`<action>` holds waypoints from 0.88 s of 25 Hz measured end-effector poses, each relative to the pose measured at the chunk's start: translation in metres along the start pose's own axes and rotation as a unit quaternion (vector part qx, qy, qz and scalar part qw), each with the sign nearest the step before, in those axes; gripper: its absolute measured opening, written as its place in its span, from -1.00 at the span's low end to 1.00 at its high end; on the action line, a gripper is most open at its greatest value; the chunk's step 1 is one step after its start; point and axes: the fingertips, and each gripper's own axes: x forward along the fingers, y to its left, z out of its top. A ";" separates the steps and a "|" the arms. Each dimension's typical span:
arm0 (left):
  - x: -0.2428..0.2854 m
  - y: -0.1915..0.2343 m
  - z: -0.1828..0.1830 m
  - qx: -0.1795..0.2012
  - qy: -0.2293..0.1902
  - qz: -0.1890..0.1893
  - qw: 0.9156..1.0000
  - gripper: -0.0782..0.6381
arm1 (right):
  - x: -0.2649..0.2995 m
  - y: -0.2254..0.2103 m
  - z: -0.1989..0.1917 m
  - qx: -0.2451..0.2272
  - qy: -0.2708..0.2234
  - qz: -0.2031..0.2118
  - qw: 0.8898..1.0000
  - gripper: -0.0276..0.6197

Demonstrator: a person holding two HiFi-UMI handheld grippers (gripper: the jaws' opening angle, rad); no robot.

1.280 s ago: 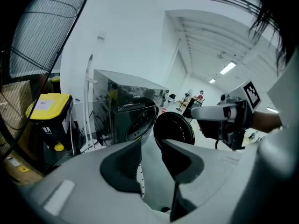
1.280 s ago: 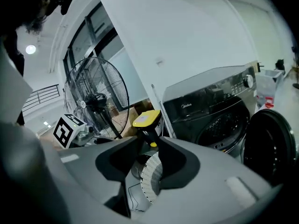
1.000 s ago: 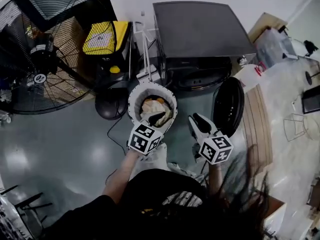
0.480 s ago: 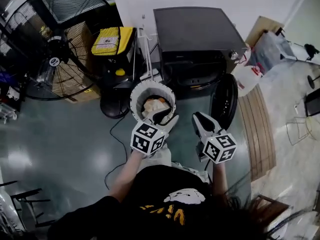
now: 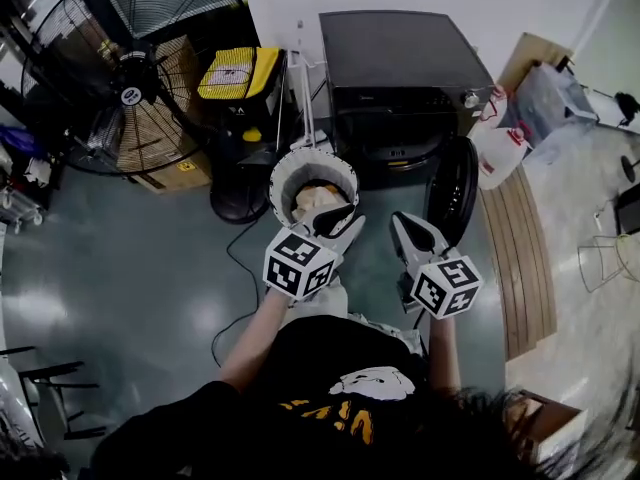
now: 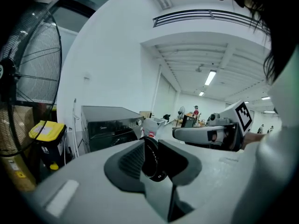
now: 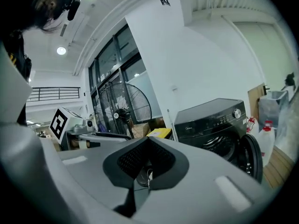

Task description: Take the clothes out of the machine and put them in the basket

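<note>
Between the fingers of the left gripper (image 6: pixel 150 158) only a narrow gap shows, and nothing is gripped. The right gripper (image 7: pixel 147 168) has its pads pressed together, empty. Both hover at the centre of the head view, the left one just over the near rim of the white basket (image 5: pixel 281 181), which holds crumpled clothes (image 5: pixel 318 200). Beyond it, at upper centre, stands the black washing machine (image 5: pixel 400 58), its door (image 5: pixel 452 190) swung open.
</note>
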 end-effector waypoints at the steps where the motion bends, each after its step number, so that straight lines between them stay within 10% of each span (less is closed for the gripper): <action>1: -0.003 -0.002 -0.002 0.001 0.000 0.000 1.000 -0.54 | -0.002 0.004 -0.001 -0.006 0.001 0.002 1.000 -0.89; 22: -0.051 -0.016 -0.014 0.015 -0.007 0.005 1.000 -0.73 | -0.008 0.060 -0.016 -0.046 0.001 0.030 0.998 -0.88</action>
